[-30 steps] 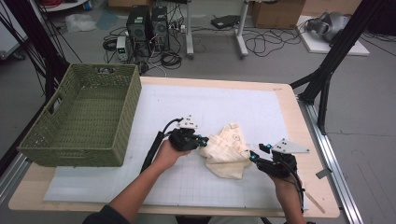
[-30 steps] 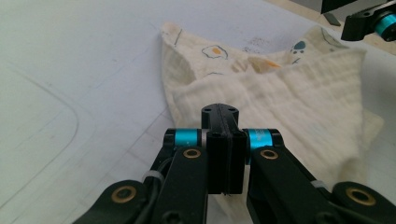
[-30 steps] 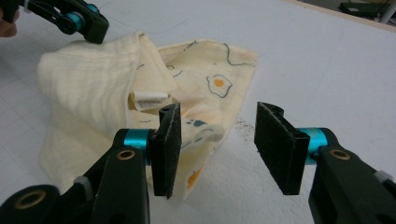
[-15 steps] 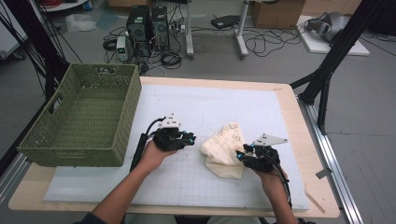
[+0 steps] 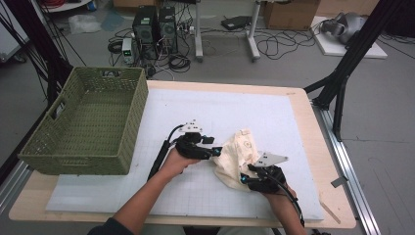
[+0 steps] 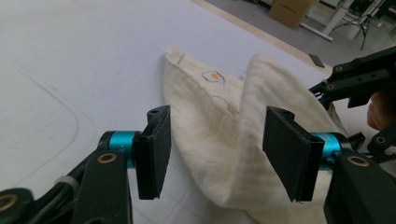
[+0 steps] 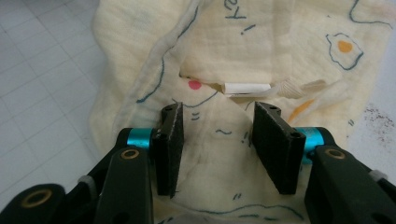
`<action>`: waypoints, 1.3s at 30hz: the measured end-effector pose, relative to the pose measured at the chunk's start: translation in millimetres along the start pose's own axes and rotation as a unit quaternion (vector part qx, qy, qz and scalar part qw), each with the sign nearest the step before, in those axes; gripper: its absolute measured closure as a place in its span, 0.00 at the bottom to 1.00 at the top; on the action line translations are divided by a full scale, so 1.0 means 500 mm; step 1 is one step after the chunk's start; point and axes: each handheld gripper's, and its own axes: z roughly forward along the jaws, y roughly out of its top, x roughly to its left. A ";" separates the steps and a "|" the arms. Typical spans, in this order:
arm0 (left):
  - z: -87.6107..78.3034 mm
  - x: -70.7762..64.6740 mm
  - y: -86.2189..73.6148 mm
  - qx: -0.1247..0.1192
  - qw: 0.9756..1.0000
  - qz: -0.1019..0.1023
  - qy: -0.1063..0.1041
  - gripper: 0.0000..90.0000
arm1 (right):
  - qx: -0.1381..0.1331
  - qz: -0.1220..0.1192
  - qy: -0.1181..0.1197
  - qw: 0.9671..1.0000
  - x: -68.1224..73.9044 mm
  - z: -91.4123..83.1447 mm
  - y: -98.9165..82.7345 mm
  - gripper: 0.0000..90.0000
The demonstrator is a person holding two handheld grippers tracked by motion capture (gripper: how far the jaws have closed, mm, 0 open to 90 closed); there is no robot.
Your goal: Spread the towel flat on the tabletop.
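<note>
A crumpled cream cloth (image 5: 238, 149) printed with fried eggs and blue lines lies on the white mat. My left gripper (image 5: 216, 152) is at the cloth's left edge. Its jaws have just been opening and stand apart around a raised fold of the cloth (image 6: 205, 107) without pressing it, as the left gripper view (image 6: 215, 154) shows. My right gripper (image 5: 244, 179) is at the cloth's near right corner. Its jaws (image 7: 217, 149) have just opened slightly and straddle flat cloth (image 7: 261, 42) below a white label (image 7: 246, 87).
A green woven basket (image 5: 138, 100) stands at the table's left. The white gridded mat (image 5: 254, 112) covers most of the wooden table. Black stand legs (image 5: 337, 93) rise past the right edge. Computers and cables lie on the floor beyond.
The left hand pulled back left, then returned to the cloth, and its jaws went from shut to apart. The right hand slid left and nearer, onto the cloth's near corner.
</note>
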 end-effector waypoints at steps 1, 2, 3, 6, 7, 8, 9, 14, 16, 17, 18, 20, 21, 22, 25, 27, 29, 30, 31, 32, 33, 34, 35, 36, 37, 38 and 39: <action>0.005 -0.003 0.002 0.001 1.000 0.000 -0.005 0.46 | 0.001 -0.002 -0.001 1.000 0.001 0.001 0.001 0.59; 0.010 -0.005 0.003 0.004 1.000 0.001 -0.008 0.46 | 0.002 -0.003 -0.002 1.000 0.002 0.001 0.001 0.59; 0.015 -0.008 0.003 0.009 1.000 0.003 -0.013 0.48 | 0.003 -0.001 -0.003 1.000 0.003 0.002 0.000 0.59; 0.020 -0.015 -0.001 0.038 0.998 0.037 -0.027 0.87 | 0.004 0.008 -0.005 1.000 0.002 0.002 -0.001 0.63; 0.018 -0.015 -0.001 0.045 0.998 0.040 -0.020 0.96 | 0.003 0.010 -0.005 1.000 0.002 0.002 -0.001 0.66; 0.016 -0.013 -0.001 0.047 0.998 0.038 -0.020 0.97 | 0.003 0.010 -0.002 1.000 0.002 0.001 -0.001 0.70; 0.011 -0.012 0.000 0.046 0.998 0.037 -0.018 0.97 | 0.001 0.011 0.001 1.000 0.002 0.000 -0.001 0.74; -0.026 -0.015 0.002 0.048 0.997 0.055 0.001 0.97 | -0.004 0.006 0.012 1.000 0.008 -0.010 -0.003 0.92; -0.048 -0.018 -0.002 0.047 0.997 0.060 0.010 0.97 | -0.004 0.005 0.017 1.000 0.013 -0.013 -0.003 0.92; -0.060 -0.020 -0.005 0.046 0.997 0.063 0.014 0.97 | -0.004 0.005 0.017 1.000 0.013 -0.013 -0.003 0.92; -0.071 -0.022 -0.009 0.046 0.997 0.065 0.017 0.97 | -0.006 0.005 0.021 1.000 0.016 -0.013 -0.003 0.92; -0.092 -0.026 -0.020 0.048 0.996 0.072 0.022 0.97 | -0.007 0.003 0.028 1.000 0.021 -0.014 -0.001 0.90; -0.102 -0.028 -0.027 0.048 0.996 0.071 0.026 0.97 | -0.007 0.002 0.036 0.999 0.028 -0.014 0.002 0.87; -0.112 -0.029 -0.034 0.049 0.996 0.071 0.033 0.97 | -0.007 0.002 0.036 0.999 0.028 -0.014 0.002 0.87; -0.138 -0.026 -0.054 0.043 0.996 0.065 0.047 0.97 | 0.000 -0.006 0.050 0.999 0.043 -0.016 0.006 0.81; -0.150 -0.023 -0.065 0.041 0.996 0.065 0.050 0.97 | -0.016 0.001 0.055 0.998 0.043 -0.024 0.012 0.79; -0.159 -0.020 -0.074 0.042 0.996 0.063 0.052 0.97 | -0.044 0.017 0.048 0.998 0.032 -0.037 0.026 0.76; -0.162 -0.019 -0.077 0.038 0.996 0.062 0.053 0.97 | -0.072 0.035 0.029 0.996 0.015 -0.047 0.047 0.73; -0.165 -0.018 -0.079 0.037 0.996 0.062 0.053 0.97 | -0.072 0.035 0.029 0.996 0.015 -0.047 0.047 0.73; -0.167 -0.017 -0.080 0.035 0.996 0.062 0.052 0.97 | -0.077 0.036 0.021 0.996 0.009 -0.047 0.055 0.72; -0.169 -0.017 -0.081 0.035 0.996 0.064 0.052 0.97 | -0.077 0.042 -0.007 0.996 -0.007 -0.039 0.077 0.68; -0.170 -0.017 -0.082 0.033 0.996 0.065 0.050 0.97 | -0.077 0.042 -0.007 0.996 -0.007 -0.039 0.077 0.68; -0.170 -0.018 -0.083 0.033 0.996 0.065 0.050 0.97 | -0.071 0.047 -0.018 0.996 -0.016 -0.030 0.086 0.66; -0.170 -0.018 -0.084 0.032 0.996 0.065 0.049 0.97 | -0.052 0.057 -0.029 0.997 -0.026 -0.014 0.096 0.66; -0.170 -0.018 -0.085 0.032 0.996 0.067 0.048 0.97 | -0.037 0.057 -0.033 0.997 -0.032 0.000 0.100 0.65; -0.169 -0.018 -0.087 0.032 0.996 0.067 0.048 0.97 | -0.026 0.062 -0.031 0.997 -0.035 0.011 0.102 0.64; -0.169 -0.018 -0.088 0.033 0.996 0.068 0.047 0.97 | -0.008 0.072 -0.022 0.997 -0.038 0.031 0.103 0.62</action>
